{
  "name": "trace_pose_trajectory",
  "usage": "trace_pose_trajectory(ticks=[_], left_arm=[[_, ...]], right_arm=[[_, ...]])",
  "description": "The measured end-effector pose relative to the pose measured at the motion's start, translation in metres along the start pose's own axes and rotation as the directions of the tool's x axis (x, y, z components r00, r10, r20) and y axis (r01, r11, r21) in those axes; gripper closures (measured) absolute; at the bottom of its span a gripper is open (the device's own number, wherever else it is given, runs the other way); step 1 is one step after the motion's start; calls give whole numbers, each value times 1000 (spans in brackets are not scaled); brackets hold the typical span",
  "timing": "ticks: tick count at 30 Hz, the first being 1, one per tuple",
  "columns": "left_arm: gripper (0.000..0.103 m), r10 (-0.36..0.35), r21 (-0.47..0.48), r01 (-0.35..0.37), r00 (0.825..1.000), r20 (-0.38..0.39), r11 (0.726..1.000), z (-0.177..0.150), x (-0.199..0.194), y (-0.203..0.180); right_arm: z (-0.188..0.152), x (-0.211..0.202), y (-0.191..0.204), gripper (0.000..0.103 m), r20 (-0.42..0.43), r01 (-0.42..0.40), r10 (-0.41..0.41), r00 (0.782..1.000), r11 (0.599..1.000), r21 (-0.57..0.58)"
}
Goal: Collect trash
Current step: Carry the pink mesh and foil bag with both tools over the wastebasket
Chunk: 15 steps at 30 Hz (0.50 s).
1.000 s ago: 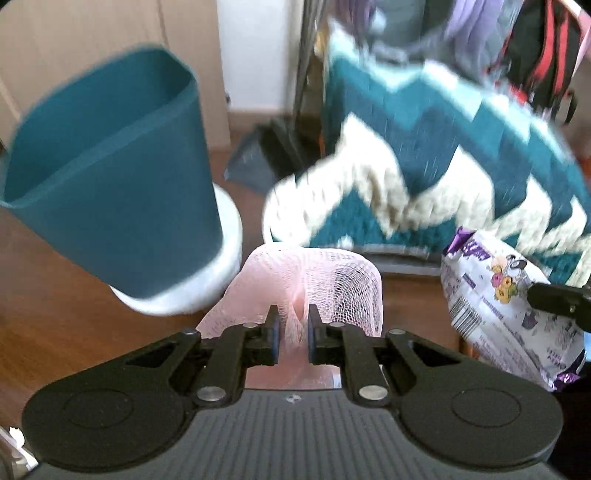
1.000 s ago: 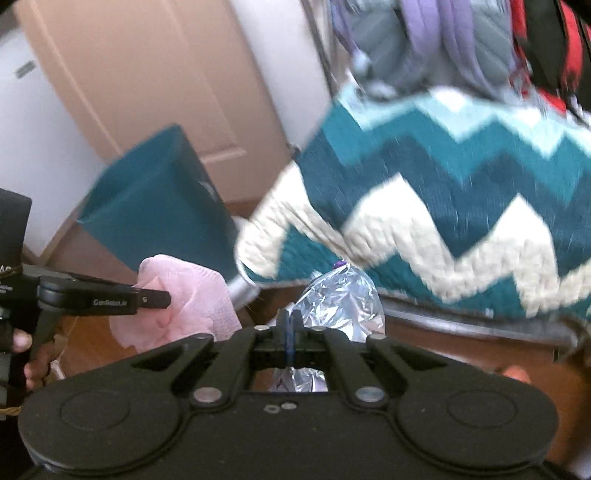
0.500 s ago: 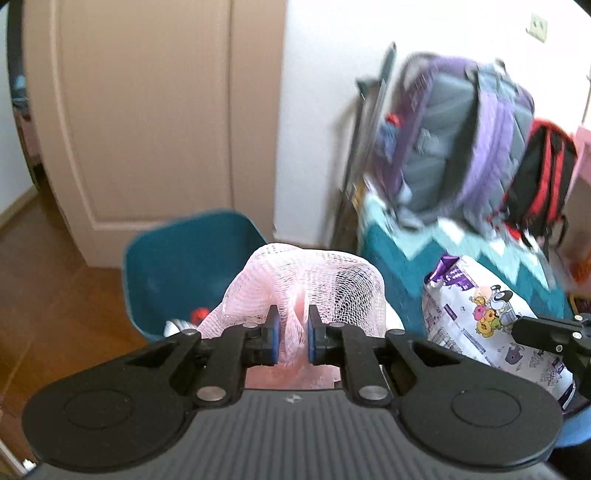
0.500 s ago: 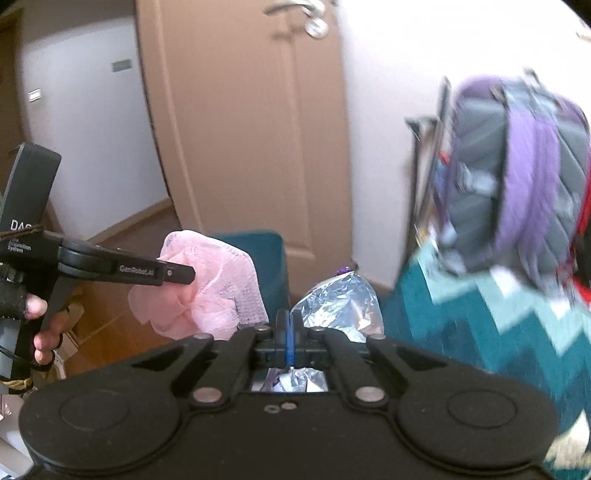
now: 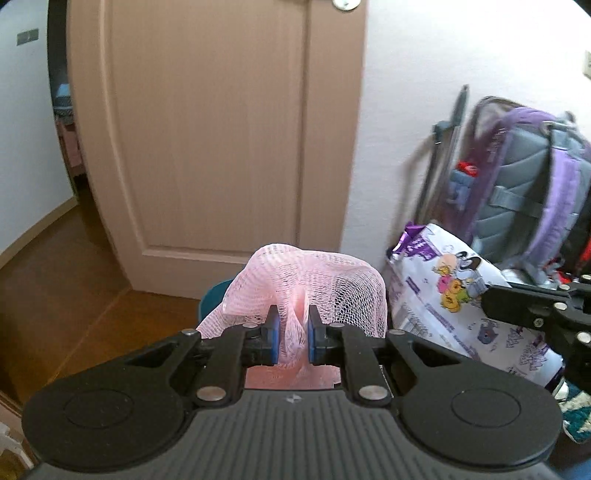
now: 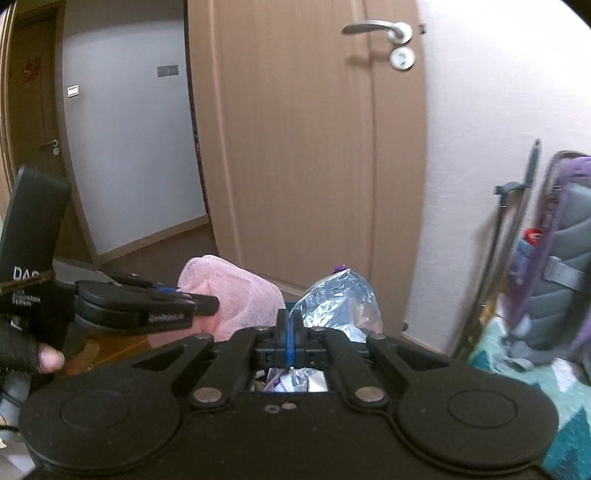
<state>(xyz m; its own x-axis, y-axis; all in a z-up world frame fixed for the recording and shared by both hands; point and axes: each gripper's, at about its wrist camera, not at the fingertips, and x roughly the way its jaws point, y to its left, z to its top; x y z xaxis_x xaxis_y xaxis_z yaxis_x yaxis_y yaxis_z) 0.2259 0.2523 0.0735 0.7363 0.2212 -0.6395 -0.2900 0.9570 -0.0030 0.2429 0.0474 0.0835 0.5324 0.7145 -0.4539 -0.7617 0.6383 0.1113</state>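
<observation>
My left gripper (image 5: 290, 334) is shut on a pink mesh net (image 5: 325, 288), held up in front of the door. The net also shows in the right wrist view (image 6: 236, 295), with the left gripper (image 6: 207, 306) beside it. My right gripper (image 6: 289, 339) is shut on a foil snack bag (image 6: 336, 302), whose printed cartoon side shows in the left wrist view (image 5: 454, 291). A sliver of the teal bin's rim (image 5: 210, 299) peeks out below the net, mostly hidden.
A beige door (image 5: 221, 129) with a lever handle (image 6: 376, 27) stands ahead, and an open doorway (image 6: 129, 147) to a hallway lies left. A purple-grey backpack (image 5: 528, 177) rests on a teal zigzag blanket (image 6: 517, 365) at right. The floor (image 5: 55, 277) is brown wood.
Both grippers have risen and tilted up with their loads. The teal bin has dropped almost out of sight below the net, and the door now fills the view.
</observation>
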Motion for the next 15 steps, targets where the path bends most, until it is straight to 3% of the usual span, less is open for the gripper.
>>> trace_pose_trajectory(ticks=[10,15], left_arm=[[89,74,-24,-76,992,-98,997,-12,94,27],[89,81,-18,-85,985,-153,996,-21,138,27]], right_arm=[[-19,106,-7,103,-124,-14,15,992,1000,6],[-35,136,-20,103,-167,-13,20,986,999,42]])
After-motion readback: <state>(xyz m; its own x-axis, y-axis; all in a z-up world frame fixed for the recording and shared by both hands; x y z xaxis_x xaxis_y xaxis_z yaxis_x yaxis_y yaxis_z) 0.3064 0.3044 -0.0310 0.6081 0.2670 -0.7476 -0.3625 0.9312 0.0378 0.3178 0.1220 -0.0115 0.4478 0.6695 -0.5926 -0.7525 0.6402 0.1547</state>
